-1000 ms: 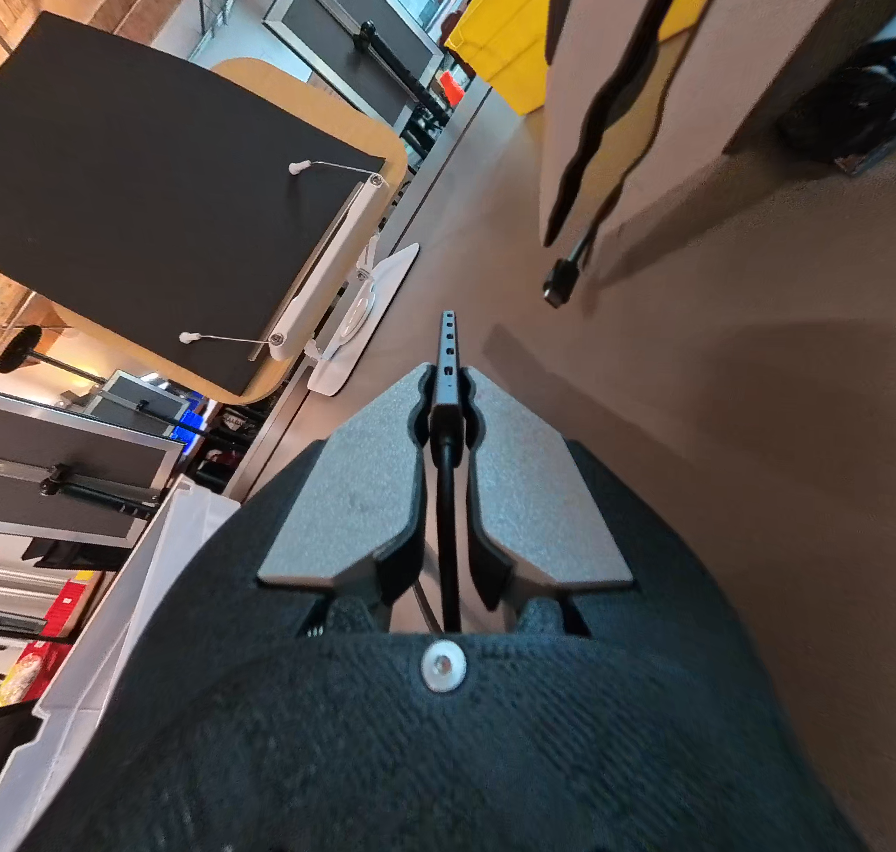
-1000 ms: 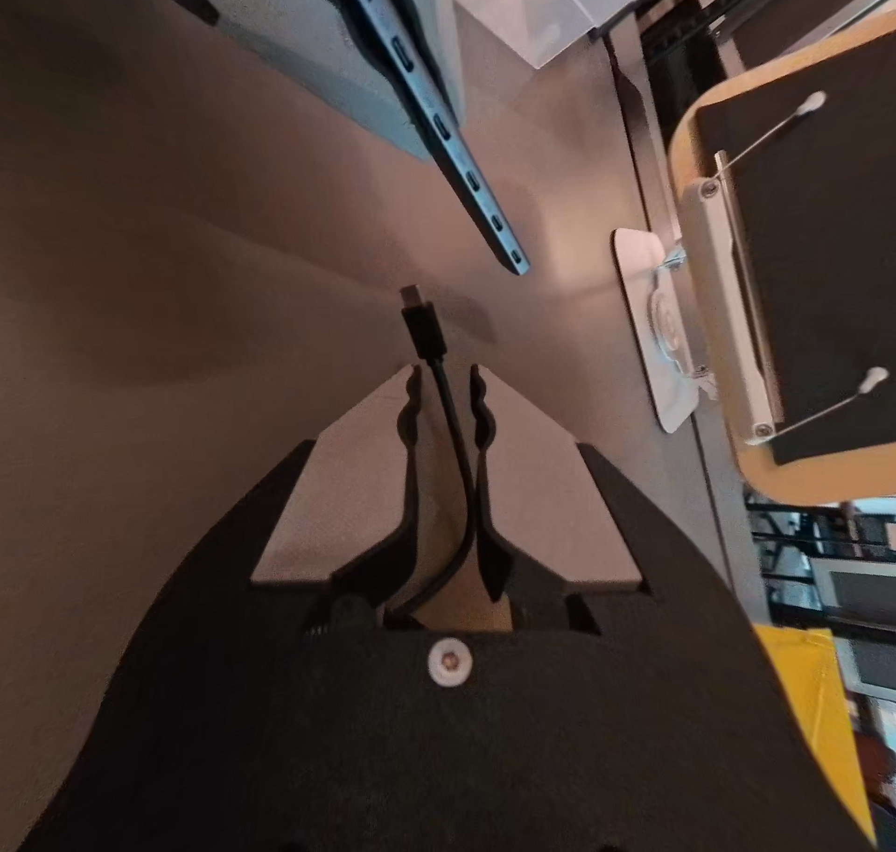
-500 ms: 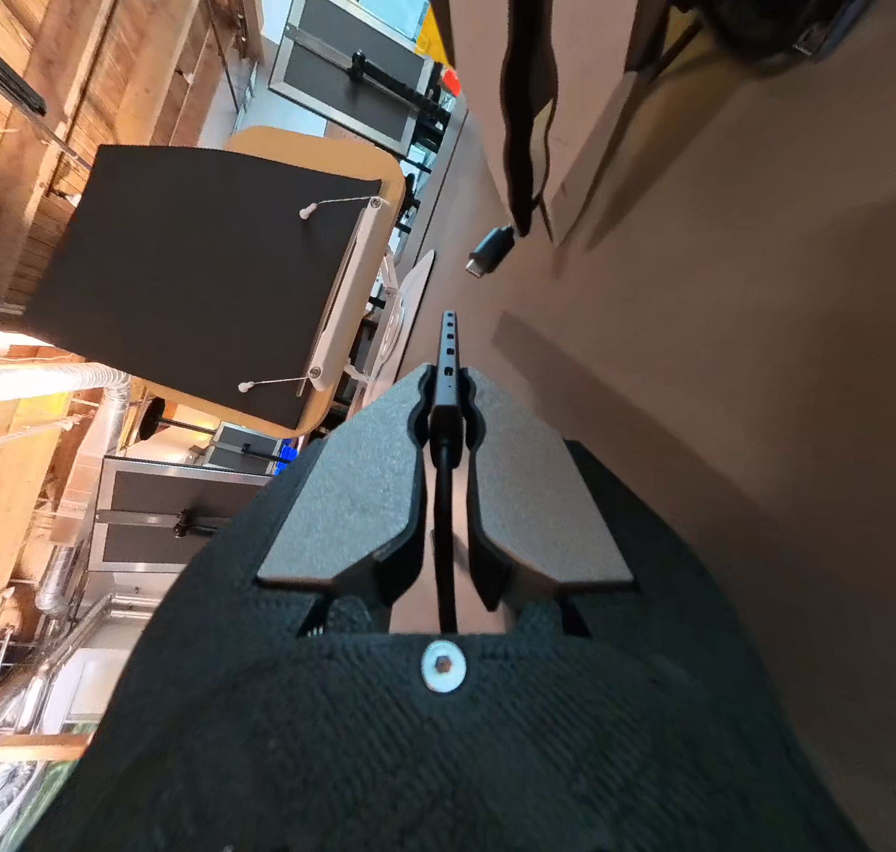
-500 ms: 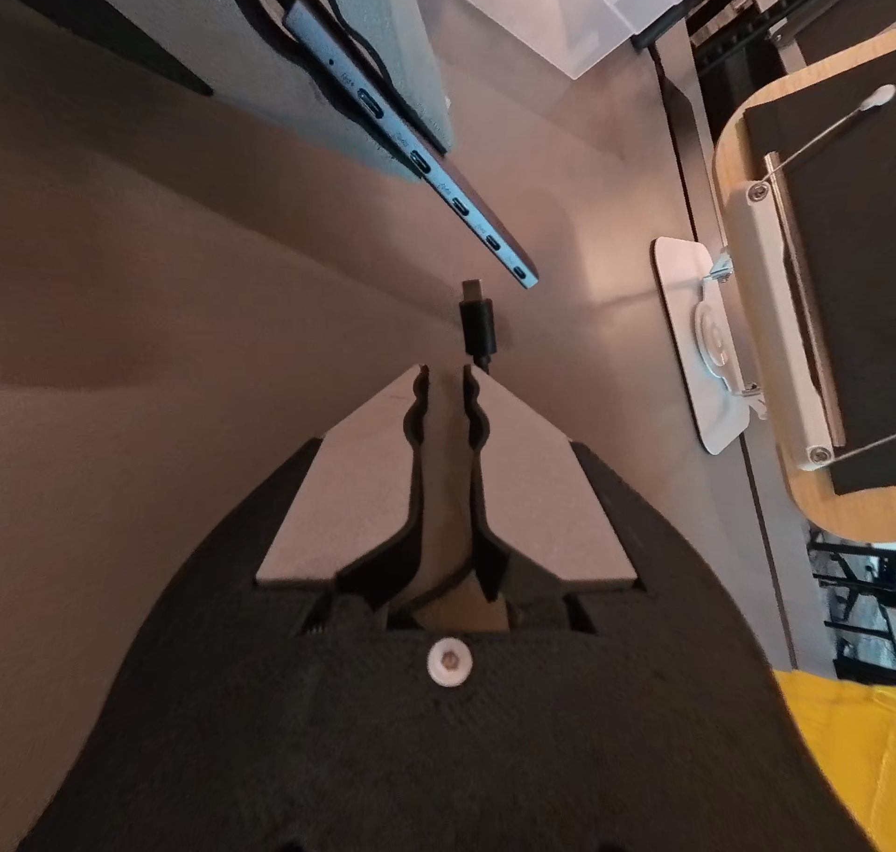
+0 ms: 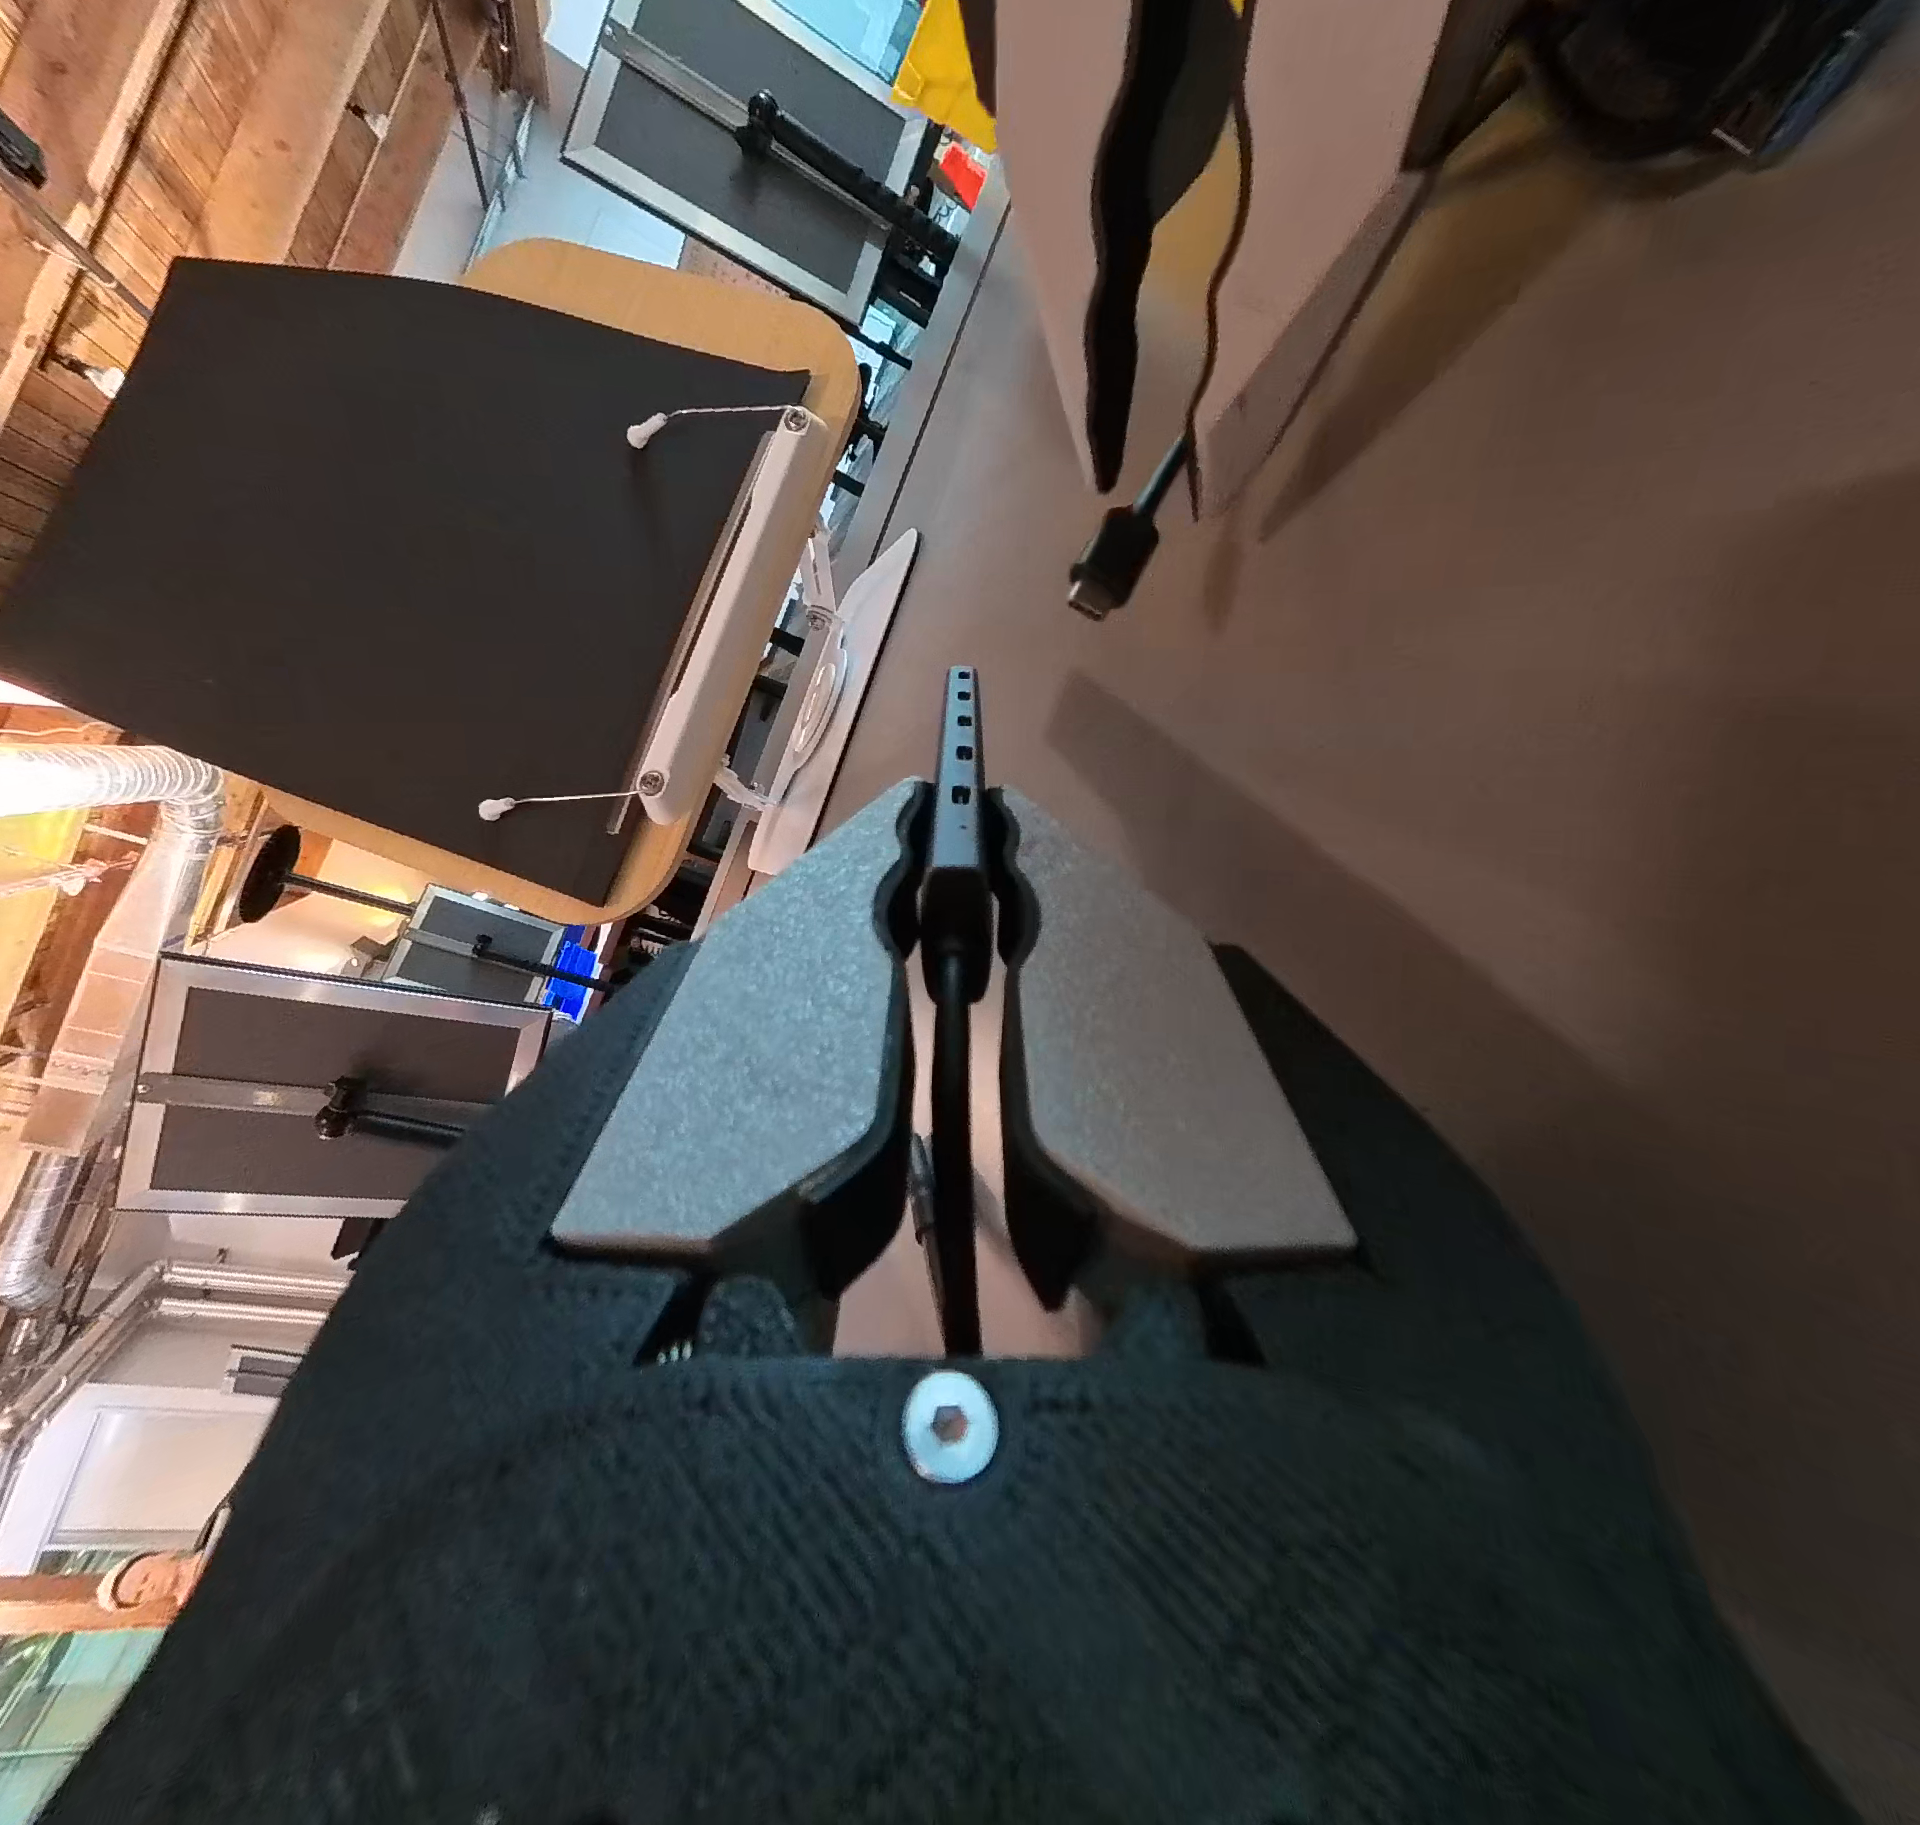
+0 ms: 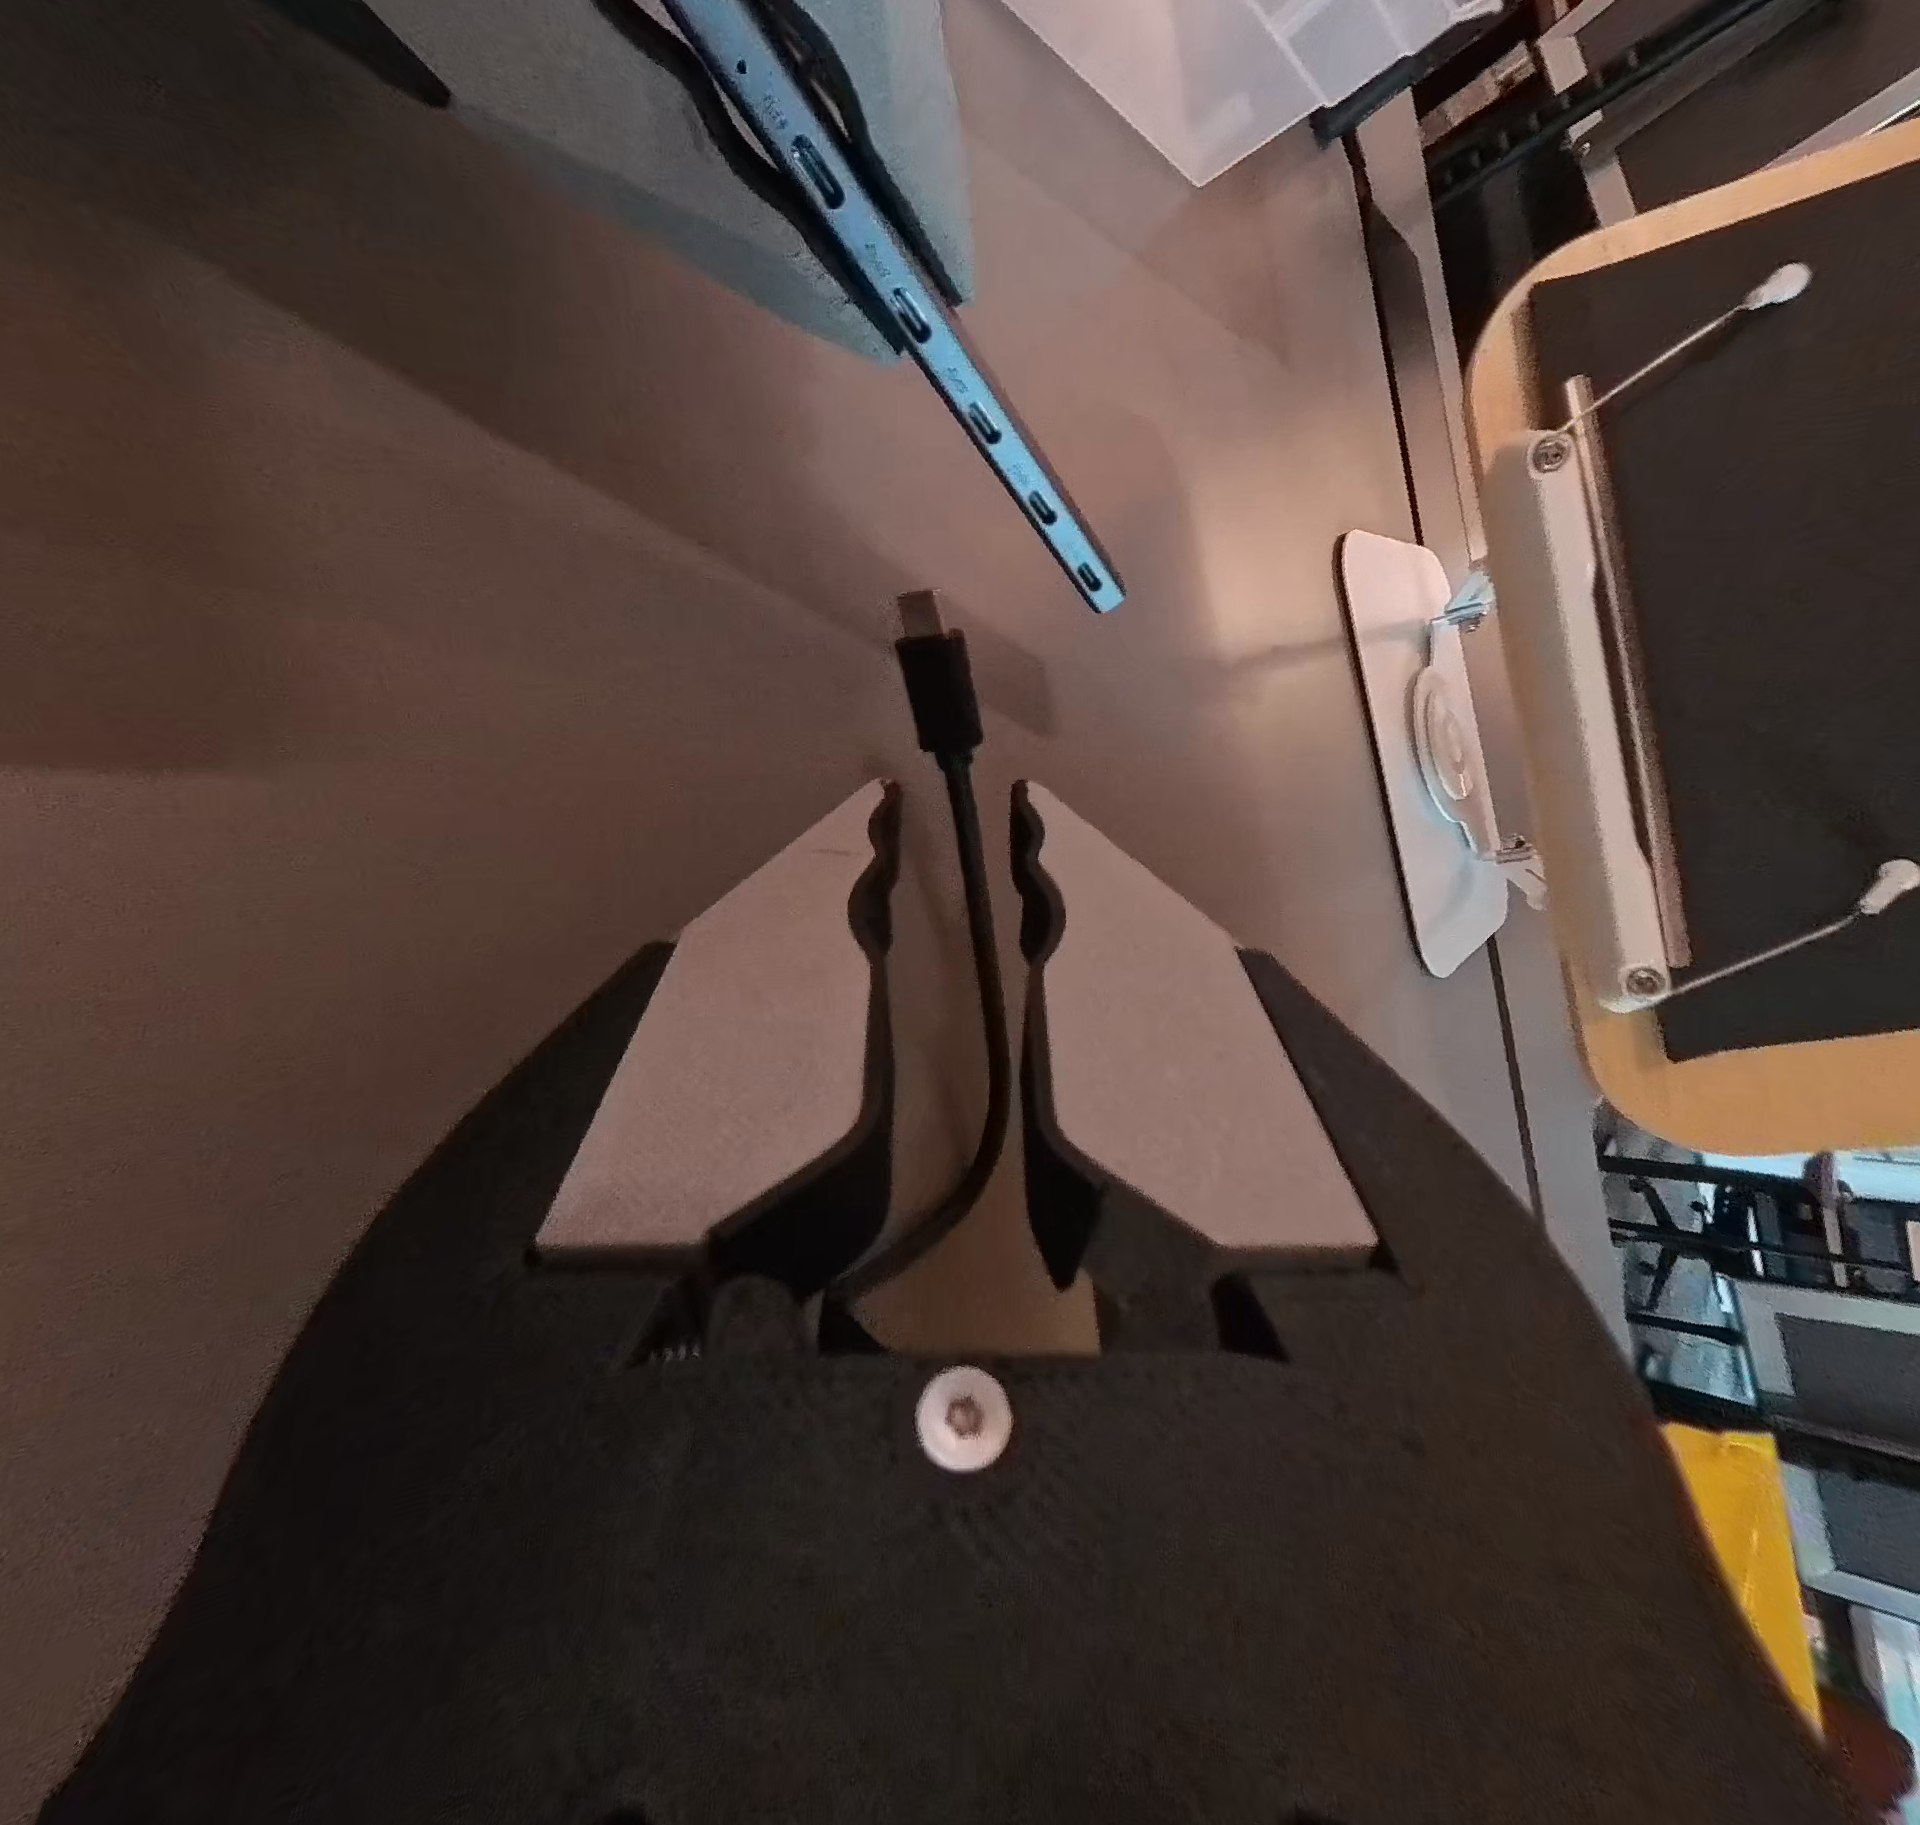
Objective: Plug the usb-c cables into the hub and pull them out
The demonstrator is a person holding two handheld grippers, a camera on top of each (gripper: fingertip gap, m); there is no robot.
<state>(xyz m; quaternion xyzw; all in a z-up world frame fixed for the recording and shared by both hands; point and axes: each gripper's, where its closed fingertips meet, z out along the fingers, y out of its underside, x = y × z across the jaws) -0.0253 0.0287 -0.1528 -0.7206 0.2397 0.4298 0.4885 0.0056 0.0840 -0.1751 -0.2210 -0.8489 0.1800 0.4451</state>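
My left gripper (image 5: 958,799) is shut on a slim grey hub (image 5: 961,726), which sticks out past the fingertips with its row of ports showing. The hub's own black lead runs back between the fingers. In the right wrist view the hub (image 6: 997,435) hangs slantwise from the left gripper (image 6: 920,315) above the table. My right gripper (image 6: 954,788) holds a black usb-c cable, with the plug (image 6: 940,679) jutting forward. The plug tip is a short way left of the hub's far end, not touching. The left wrist view shows the right gripper (image 5: 1148,487) and the plug (image 5: 1112,565) in the air.
A brown table top (image 6: 312,528) lies under both grippers. A white stand base (image 6: 1423,736) sits at its edge, beside a black board on a wooden panel (image 6: 1766,632). A clear plastic bin (image 6: 1247,9) stands beyond the hub. A yellow bin (image 6: 1745,1567) is off the table.
The plug swung in close to the hub's far end, then drew back to the left and a little away. The right fingers narrowed, then widened again. The left gripper kept hold of the hub.
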